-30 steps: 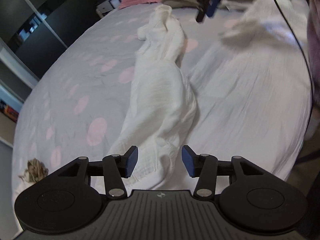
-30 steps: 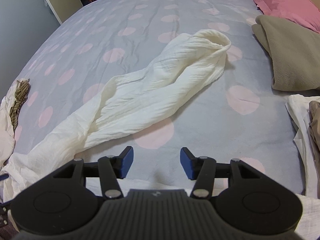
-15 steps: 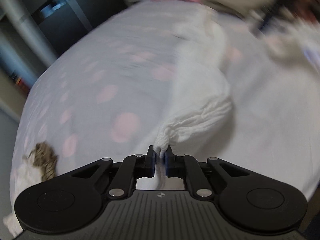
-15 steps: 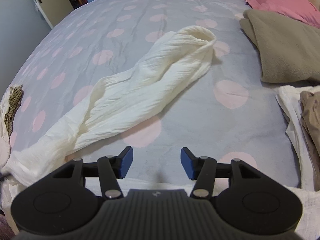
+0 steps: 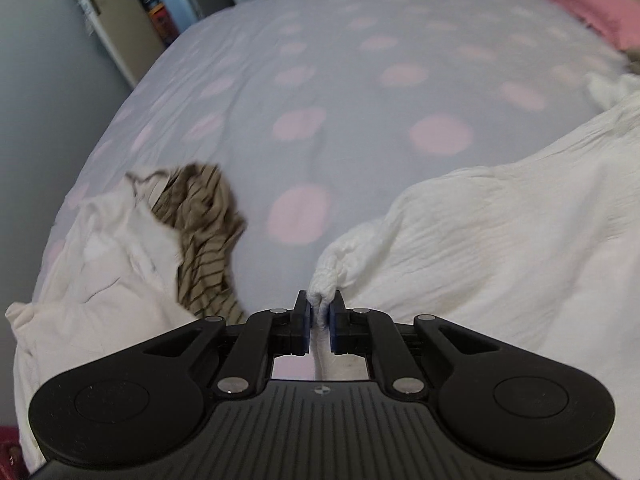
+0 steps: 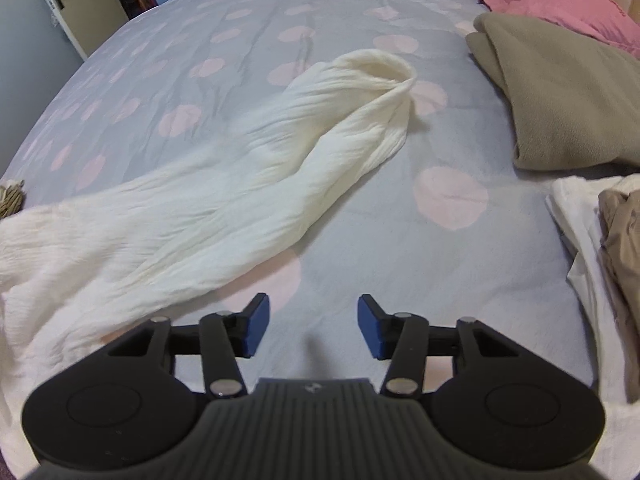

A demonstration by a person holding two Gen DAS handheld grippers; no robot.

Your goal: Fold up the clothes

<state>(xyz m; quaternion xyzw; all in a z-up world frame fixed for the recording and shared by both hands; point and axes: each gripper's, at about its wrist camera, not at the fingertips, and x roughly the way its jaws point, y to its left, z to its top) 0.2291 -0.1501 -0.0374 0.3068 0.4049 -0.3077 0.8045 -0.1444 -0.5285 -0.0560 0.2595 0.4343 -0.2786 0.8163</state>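
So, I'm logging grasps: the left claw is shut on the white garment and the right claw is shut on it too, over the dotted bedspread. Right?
Not quite. The left claw is shut on the white garment, but the right wrist view shows the right claw open, holding nothing, over the dotted bedspread.

No readable text or labels.
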